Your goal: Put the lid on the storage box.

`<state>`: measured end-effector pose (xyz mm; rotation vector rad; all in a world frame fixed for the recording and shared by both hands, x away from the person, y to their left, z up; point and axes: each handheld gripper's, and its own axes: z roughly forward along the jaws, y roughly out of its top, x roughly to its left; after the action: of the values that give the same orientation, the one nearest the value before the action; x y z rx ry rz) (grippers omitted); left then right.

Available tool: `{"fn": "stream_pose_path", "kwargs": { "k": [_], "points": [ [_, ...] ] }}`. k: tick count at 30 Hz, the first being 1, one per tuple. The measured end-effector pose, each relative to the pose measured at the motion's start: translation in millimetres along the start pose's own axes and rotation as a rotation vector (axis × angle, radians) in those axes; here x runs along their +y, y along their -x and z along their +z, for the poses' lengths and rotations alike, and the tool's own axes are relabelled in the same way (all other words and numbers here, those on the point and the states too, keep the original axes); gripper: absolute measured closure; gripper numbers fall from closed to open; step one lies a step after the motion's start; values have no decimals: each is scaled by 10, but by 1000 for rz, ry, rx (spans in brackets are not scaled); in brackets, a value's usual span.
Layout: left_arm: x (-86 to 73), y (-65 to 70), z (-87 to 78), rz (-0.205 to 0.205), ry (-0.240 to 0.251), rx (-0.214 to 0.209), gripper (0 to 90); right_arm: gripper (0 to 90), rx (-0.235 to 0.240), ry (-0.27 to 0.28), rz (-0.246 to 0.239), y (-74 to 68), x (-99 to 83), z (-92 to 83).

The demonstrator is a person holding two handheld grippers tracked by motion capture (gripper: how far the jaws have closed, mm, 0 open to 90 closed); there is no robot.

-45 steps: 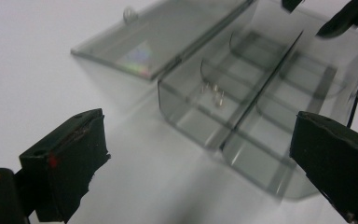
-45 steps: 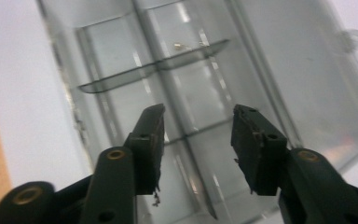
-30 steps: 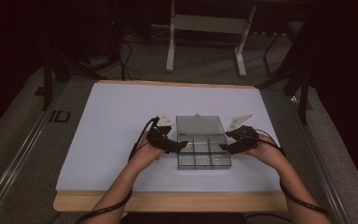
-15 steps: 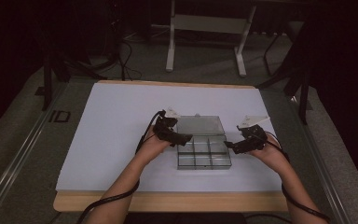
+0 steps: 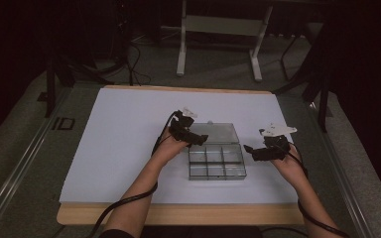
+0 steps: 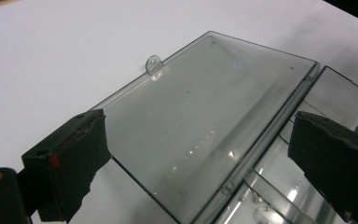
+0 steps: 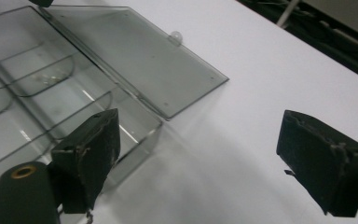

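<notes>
Left hand-held gripper (image 5: pixel 202 139) jaws apart over the flat-open lid (image 5: pixel 215 133) of the clear box (image 5: pixel 217 161), mid-desk (image 5: pixel 119 129). Right hand-held gripper (image 5: pixel 248 148) has just been opening, nothing between. Risk: a jaw snags the lid edge and the light box skids.

Clear compartment box (image 5: pixel 217 161) lies open on the table, lid (image 5: pixel 217 132) flat.

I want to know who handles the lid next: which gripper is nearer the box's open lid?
Left. The left gripper hangs over the near left edge of the lid, jaws open; the right gripper stands off beside the tray's right side, jaws open.
</notes>
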<state>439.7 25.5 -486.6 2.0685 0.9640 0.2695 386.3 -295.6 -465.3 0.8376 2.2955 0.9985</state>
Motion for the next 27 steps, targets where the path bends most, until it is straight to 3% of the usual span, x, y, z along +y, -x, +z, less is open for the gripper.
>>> {"fn": "stream_pose_path", "kwargs": {
  "k": [5,9,12,16,27],
  "points": [
    [-47,-71,56,-42,-19,2,53,129,-24,-3,-10,-10,-53,10],
    [-103,-144,69,-77,-45,6,56,120,11,-15,46,-7,-69,13],
    [-138,-184,75,-125,-53,-1,56,111,-26,-12,70,-18,-67,28],
    [-164,-219,84,-178,-67,-35,64,111,-5,27,122,10,-63,27],
    [-188,-253,183,-301,-103,-49,150,133,-35,-5,106,-15,-65,71]
  ]
}}
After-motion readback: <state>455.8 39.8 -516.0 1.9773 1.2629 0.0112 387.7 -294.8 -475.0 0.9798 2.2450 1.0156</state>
